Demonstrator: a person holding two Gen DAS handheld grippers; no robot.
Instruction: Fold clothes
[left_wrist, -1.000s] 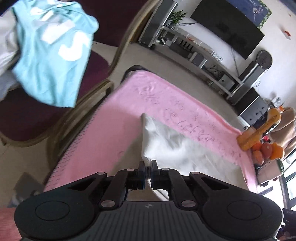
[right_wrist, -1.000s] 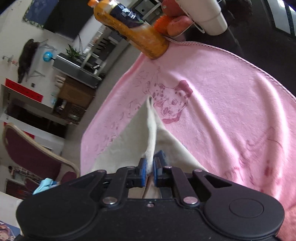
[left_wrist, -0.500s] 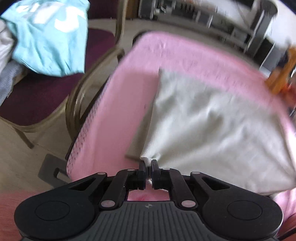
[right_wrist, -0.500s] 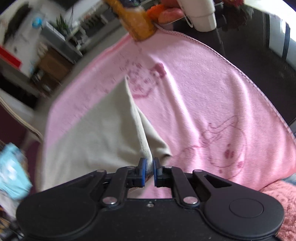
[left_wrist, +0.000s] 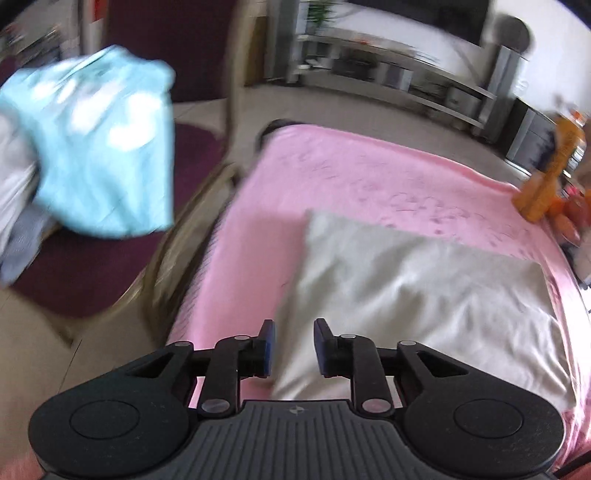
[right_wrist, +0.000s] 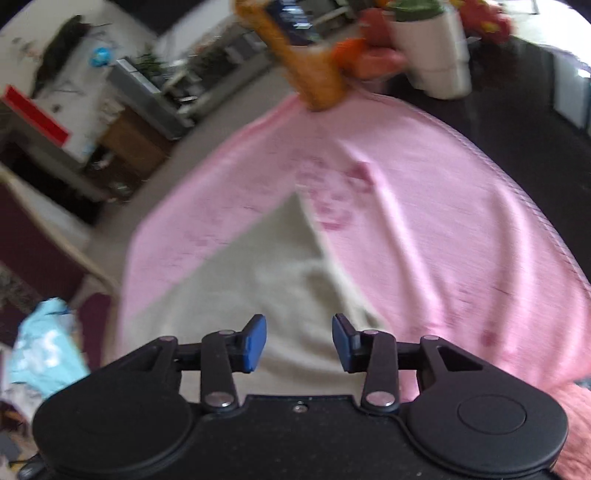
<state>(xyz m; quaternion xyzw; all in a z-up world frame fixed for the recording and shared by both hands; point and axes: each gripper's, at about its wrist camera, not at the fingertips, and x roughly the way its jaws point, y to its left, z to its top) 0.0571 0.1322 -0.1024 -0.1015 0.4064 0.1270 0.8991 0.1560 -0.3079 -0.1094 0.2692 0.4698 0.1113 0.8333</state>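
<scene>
- Leftmost, a light blue garment (left_wrist: 99, 147) lay heaped on a dark red chair (left_wrist: 122, 266), with more pale clothing under it — apparently the pile waiting its turn, kept off the working surface.
- Next came the pink blanket (left_wrist: 332, 177), spread flat over the table, presumably as a clean bed for folding.
- On it lay the cream garment (left_wrist: 406, 295), folded into a flat rectangle near the front edge, where both tools could reach it.
- Over its near left corner, the left gripper (left_wrist: 291, 347) had its jaws opening, with cloth showing below the gap but no pad pressing on it; that read as a release after laying the fold.
- Likewise, the right gripper (right_wrist: 298, 342) stood over the near right part of the garment, its jaws opening wider and nothing clamped.
- Farthest right, an orange bottle (right_wrist: 303, 70), fruit and a white pot (right_wrist: 436, 55) crowded the far corner — well clear of the fold.
</scene>
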